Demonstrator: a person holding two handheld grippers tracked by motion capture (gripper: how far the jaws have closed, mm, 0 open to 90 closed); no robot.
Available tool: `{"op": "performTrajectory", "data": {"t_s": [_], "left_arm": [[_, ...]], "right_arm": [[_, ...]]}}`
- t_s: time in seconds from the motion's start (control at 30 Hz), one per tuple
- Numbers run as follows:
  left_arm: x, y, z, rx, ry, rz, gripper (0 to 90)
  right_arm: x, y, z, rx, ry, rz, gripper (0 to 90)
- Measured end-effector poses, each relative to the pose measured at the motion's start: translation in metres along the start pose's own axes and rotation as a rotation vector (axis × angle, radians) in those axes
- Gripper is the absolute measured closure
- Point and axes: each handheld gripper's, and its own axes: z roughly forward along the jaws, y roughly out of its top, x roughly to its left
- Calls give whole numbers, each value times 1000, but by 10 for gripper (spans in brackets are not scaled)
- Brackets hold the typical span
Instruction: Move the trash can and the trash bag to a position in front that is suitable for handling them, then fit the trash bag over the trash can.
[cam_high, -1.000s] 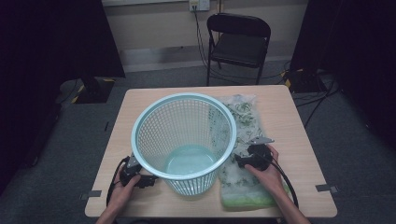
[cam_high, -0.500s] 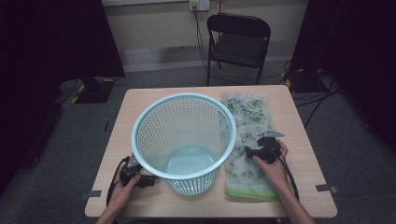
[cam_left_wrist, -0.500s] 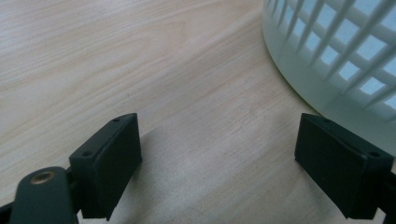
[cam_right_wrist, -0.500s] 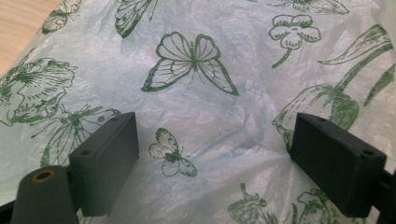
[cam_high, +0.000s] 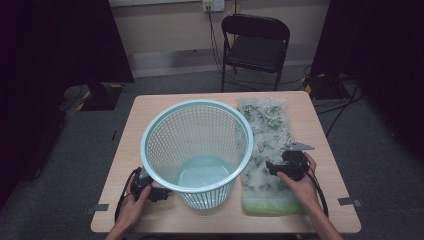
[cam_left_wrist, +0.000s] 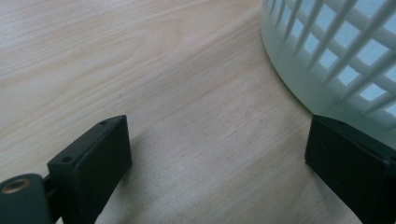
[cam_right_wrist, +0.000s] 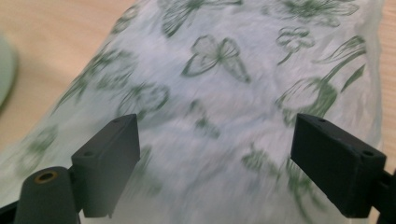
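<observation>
A light teal mesh basket (cam_high: 197, 145) stands upright in the middle of the wooden table (cam_high: 150, 107). To its right lies a flat translucent bag (cam_high: 267, 127) printed with green butterflies. My left gripper (cam_high: 159, 192) rests low at the basket's near-left base. In the left gripper view it (cam_left_wrist: 217, 140) is open, with bare table between the jaws and the basket wall (cam_left_wrist: 336, 56) against the right jaw. My right gripper (cam_high: 274, 167) hovers over the near half of the bag. In the right gripper view it (cam_right_wrist: 217, 135) is open above the bag (cam_right_wrist: 243, 93), holding nothing.
A black folding chair (cam_high: 255, 42) stands behind the table's far edge, with cables on the floor around it. Bare tabletop (cam_high: 125, 150) lies left of the basket. Tape marks sit at the near corners.
My right gripper has shifted to the right over the bag, and the bag now lies flatter and straighter. The left gripper and the basket have stayed put.
</observation>
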Motion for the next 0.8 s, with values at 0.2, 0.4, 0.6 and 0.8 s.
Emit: {"op": "performTrajectory", "data": {"t_s": [0.2, 0.4, 0.6, 0.8], "left_arm": [[6, -1, -4, -8, -10, -24, 146], [12, 4, -10, -16, -5, -82, 172], [16, 15, -38, -132, -21, -76, 162], [24, 31, -58, -168, -59, -62, 217]], "right_arm": [[7, -30, -13, 31, 34, -31, 151], [3, -42, -5, 25, 25, -35, 160], [2, -43, -4, 10, 19, -37, 154], [2, -43, -4, 12, 19, -34, 153]]}}
